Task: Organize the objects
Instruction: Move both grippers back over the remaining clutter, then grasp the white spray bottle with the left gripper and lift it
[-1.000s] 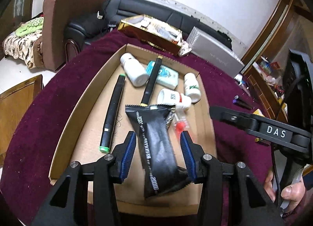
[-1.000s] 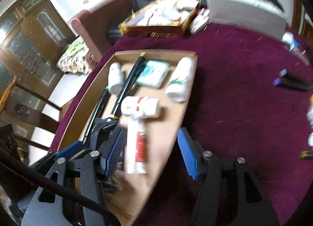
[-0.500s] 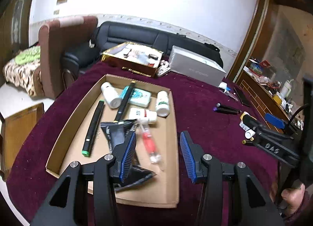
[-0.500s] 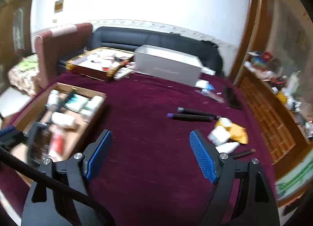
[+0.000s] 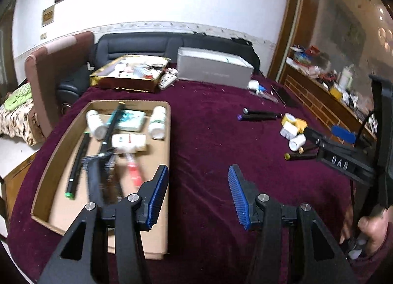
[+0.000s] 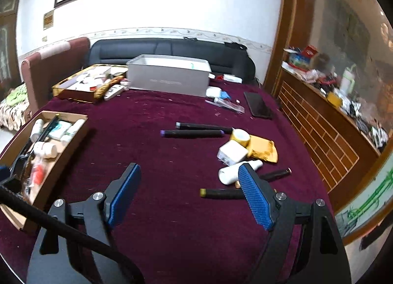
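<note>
My right claw (image 6: pixel 189 193) is spread wide and empty over the counter (image 6: pixel 159 156), and the loose things lie just ahead to its right: a white bottle (image 6: pixel 235 173) and a gold-tipped pen (image 6: pixel 221 193) whose long axis runs across my jaws. My left claw (image 5: pixel 198 195), jaws opening with nothing between them, sits by the box (image 5: pixel 167 161), farther off. "DAS" shows on my right claw.

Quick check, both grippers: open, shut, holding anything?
Left gripper: jaws opening, nothing between them.
Right gripper: open, empty.
</note>
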The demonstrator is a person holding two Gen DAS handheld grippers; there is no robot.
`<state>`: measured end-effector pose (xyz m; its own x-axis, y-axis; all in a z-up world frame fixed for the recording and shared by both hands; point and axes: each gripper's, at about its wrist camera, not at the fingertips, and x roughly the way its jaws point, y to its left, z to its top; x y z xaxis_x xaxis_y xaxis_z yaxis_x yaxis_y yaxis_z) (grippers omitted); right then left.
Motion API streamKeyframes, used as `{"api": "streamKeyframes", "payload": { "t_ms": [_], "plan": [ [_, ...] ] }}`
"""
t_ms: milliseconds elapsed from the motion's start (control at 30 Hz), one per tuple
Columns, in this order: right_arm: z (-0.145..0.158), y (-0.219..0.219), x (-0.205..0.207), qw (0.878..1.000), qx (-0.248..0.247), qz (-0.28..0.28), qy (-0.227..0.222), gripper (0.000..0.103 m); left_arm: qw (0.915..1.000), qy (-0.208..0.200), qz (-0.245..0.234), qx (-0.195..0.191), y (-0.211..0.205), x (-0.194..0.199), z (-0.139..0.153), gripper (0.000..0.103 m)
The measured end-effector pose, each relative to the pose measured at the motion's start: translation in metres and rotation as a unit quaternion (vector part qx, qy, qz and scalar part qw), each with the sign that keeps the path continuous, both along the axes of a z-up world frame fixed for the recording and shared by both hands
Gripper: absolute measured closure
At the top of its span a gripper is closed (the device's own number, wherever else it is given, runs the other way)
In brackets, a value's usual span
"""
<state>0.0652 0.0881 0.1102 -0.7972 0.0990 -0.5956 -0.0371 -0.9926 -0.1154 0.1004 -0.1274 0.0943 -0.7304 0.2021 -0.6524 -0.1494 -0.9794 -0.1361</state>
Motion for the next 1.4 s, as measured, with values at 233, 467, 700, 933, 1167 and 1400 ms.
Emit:
{"api": "streamKeyframes", "payload": {
  "t_ms": [233,467,700,933,1167,1400],
  "plan": [
    [-0.012,0.041,-0.017,0.999,-0.024,-0.024,-0.026,0.022,0.9978,-0.058,-0.029,-0.015,0.039,-0.025,-0.034,0.058],
    [-0.022,0.073,-0.037,0.997,-0.033,-0.044,-0.050,0.022,0.9934,-0.105,-0.044,-0.015,0.065,-0.055,-0.067,0.058],
    [-0.023,0.163,-0.085,0.961,-0.252,-0.011,-0.113,0.022,0.9928,-0.108,-0.050,-0.012,0.074,-0.071,-0.088,0.057],
    [-0.049,0.229,-0.137,0.931,-0.329,-0.037,-0.156,0.022,0.9915,-0.107,-0.074,-0.008,0.082,-0.073,-0.090,0.033],
    [-0.079,0.226,-0.144,0.887,-0.424,-0.016,-0.183,0.022,0.9896,-0.109,-0.094,-0.010,0.090,-0.077,-0.090,0.014],
    [-0.091,0.191,-0.163,0.900,-0.383,-0.006,-0.207,0.020,0.9888,-0.110,-0.101,-0.011,0.092,-0.077,-0.091,0.009]
  ]
}}
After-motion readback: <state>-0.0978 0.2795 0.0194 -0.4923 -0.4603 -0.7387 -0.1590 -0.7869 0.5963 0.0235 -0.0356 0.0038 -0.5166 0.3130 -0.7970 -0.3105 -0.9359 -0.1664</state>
